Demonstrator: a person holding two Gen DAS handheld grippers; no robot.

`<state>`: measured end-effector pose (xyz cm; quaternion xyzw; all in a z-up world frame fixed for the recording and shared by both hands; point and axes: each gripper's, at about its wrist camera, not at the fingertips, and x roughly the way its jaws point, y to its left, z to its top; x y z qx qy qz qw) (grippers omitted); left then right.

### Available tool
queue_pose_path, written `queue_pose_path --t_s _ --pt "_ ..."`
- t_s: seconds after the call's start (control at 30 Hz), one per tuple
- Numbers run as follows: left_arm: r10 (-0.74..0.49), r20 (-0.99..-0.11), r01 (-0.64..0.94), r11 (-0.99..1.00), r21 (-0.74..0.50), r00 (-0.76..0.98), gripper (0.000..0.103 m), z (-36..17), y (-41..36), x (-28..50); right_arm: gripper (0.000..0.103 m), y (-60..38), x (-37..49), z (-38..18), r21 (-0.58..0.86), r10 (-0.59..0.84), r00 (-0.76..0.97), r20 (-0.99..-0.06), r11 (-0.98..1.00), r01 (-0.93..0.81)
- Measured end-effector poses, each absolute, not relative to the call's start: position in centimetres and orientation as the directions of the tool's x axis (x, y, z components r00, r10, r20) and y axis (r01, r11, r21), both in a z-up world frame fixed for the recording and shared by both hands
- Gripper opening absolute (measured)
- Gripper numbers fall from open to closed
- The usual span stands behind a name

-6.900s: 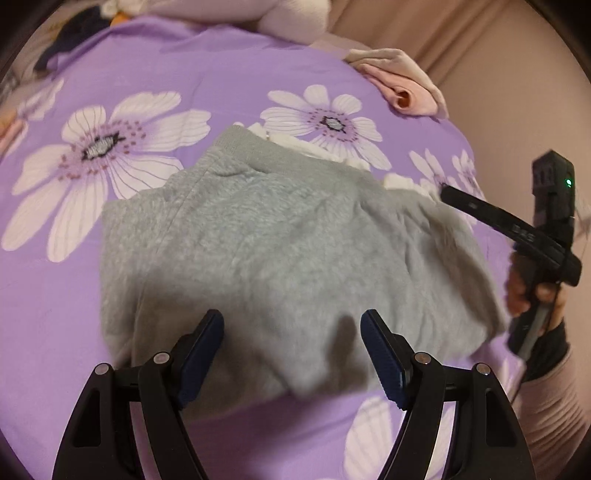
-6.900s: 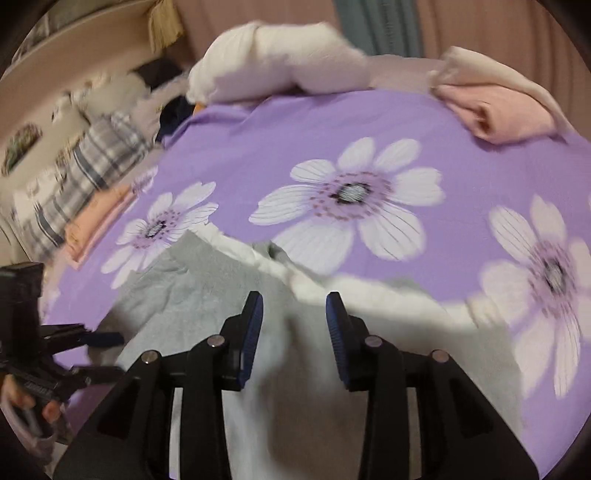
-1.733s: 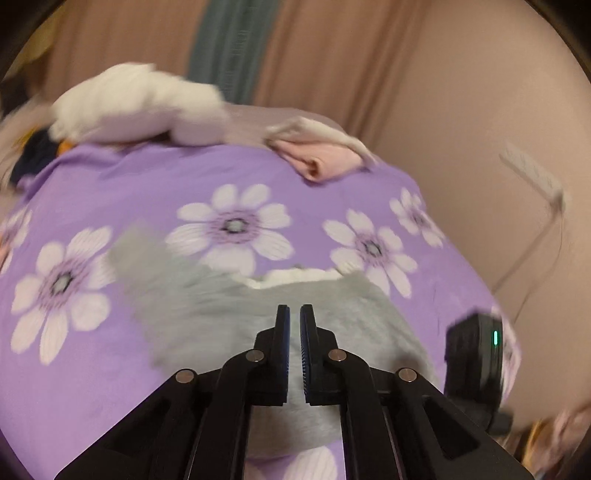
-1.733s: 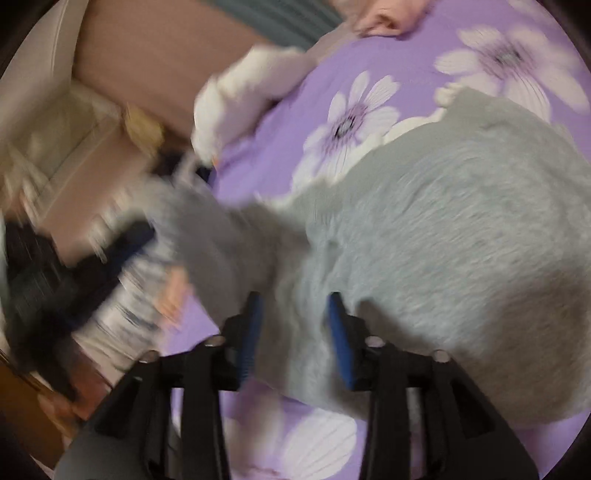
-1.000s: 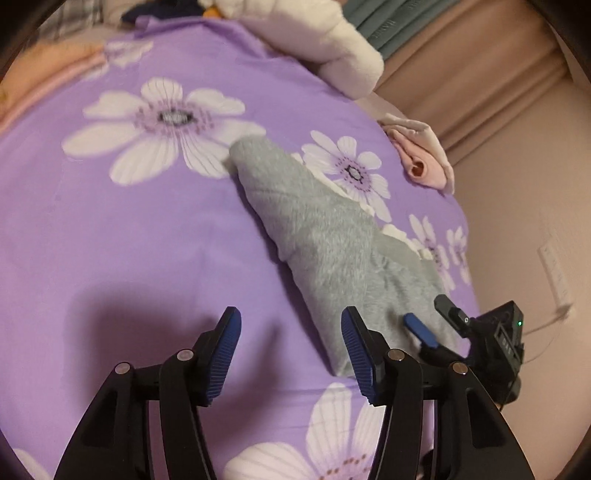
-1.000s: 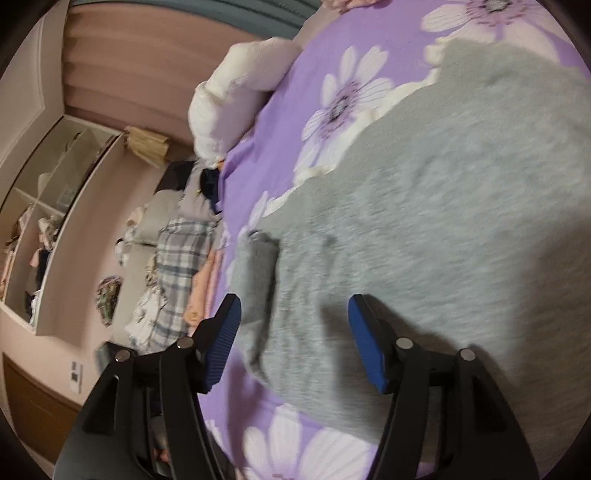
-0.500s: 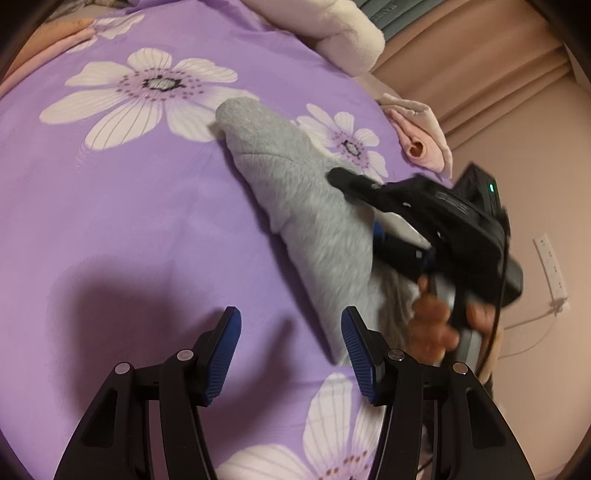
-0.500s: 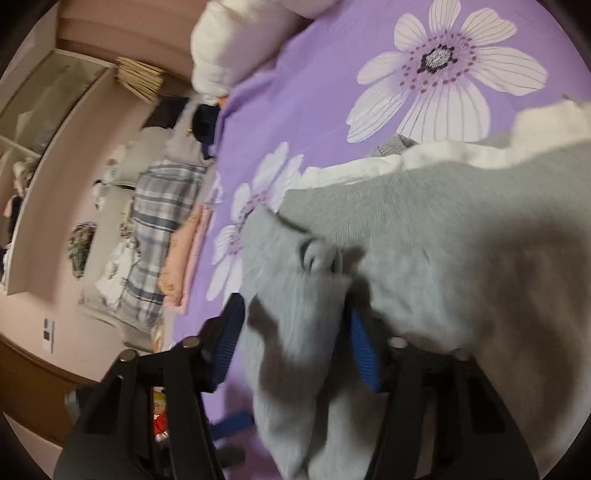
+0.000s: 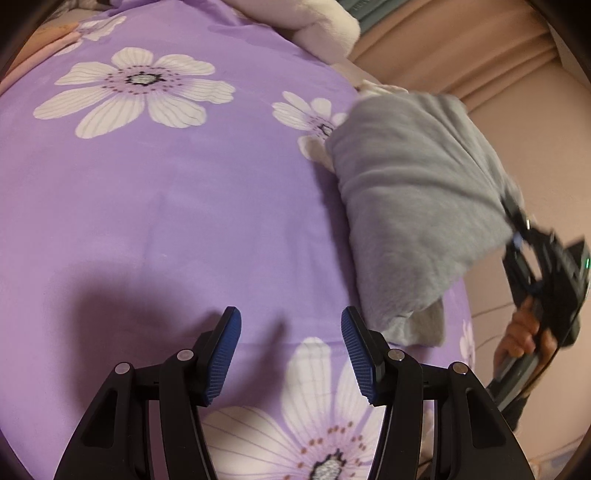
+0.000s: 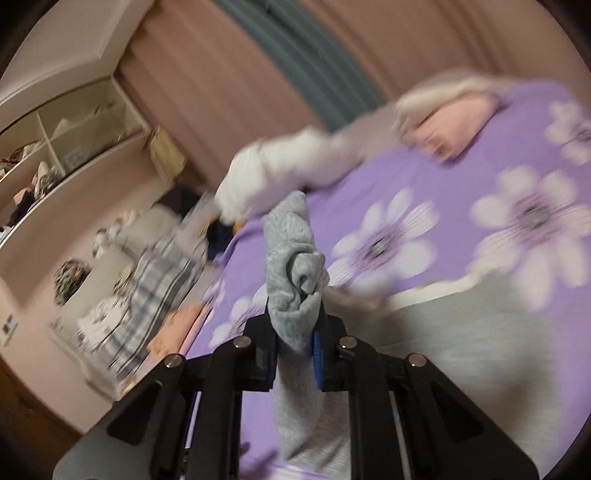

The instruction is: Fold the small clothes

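A grey fleece garment (image 9: 417, 206) lies folded at the right side of the purple flowered bedsheet (image 9: 184, 192), its upper part lifted off the bed. My right gripper (image 10: 295, 350) is shut on a bunched grey edge of the garment (image 10: 291, 266) and holds it up; it also shows in the left wrist view (image 9: 517, 236) at the garment's right edge. My left gripper (image 9: 291, 350) is open and empty, low over bare sheet, to the left of the garment's near corner.
A white pillow (image 9: 317, 26) and a pink folded cloth (image 10: 454, 125) lie at the head of the bed. Plaid and peach clothes (image 10: 155, 288) are piled at the bed's left side. Shelves (image 10: 55, 140) and curtains stand behind.
My right gripper has closed on the garment's edge and lifted it up and to the right. The left gripper stays open over the sheet.
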<state>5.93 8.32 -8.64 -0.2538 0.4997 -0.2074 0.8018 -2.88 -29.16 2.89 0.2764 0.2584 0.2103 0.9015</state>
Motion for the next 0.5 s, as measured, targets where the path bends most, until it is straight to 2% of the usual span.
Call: queue_pose_path --t_s 0.1,0.17,0.2,0.3,0.4,0.5 --pt "-0.588 -0.707 0.096 0.791 -0.604 0.393 0.055 -8.6 7.2 6.1 0.016 -32.6 -4.8 0.6 0.608 0.459 0.802 -0.382 0.779 -0.156" --pt "-0.584 -0.719 0.109 0.799 -0.591 0.378 0.055 -8.5 6.2 6.4 0.016 -34.1 -5.0 -2.3 0.624 0.431 0.782 -0.451 0.778 -0.068" --pt "-0.582 -0.723 0.116 0.802 -0.585 0.373 0.055 -8.3 5.7 6.6 0.016 -34.8 -4.8 -4.5 0.619 0.404 0.756 -0.515 0.785 0.003" --pt "-0.571 -0.732 0.170 0.817 -0.551 0.372 0.055 -7.2 3.7 7.1 0.016 -35.8 -4.9 -7.9 0.620 0.386 0.717 -0.580 0.780 0.082" --pt "-0.551 -0.748 0.234 0.834 -0.499 0.369 0.055 -6.0 1.2 8.5 0.016 -35.8 -5.3 -9.2 0.641 0.391 0.725 -0.567 0.762 0.090" --pt "-0.550 -0.748 0.298 0.833 -0.465 0.370 0.055 -4.5 -1.3 9.4 0.016 -35.4 -5.8 -8.2 0.634 0.375 0.756 -0.536 0.770 0.067"
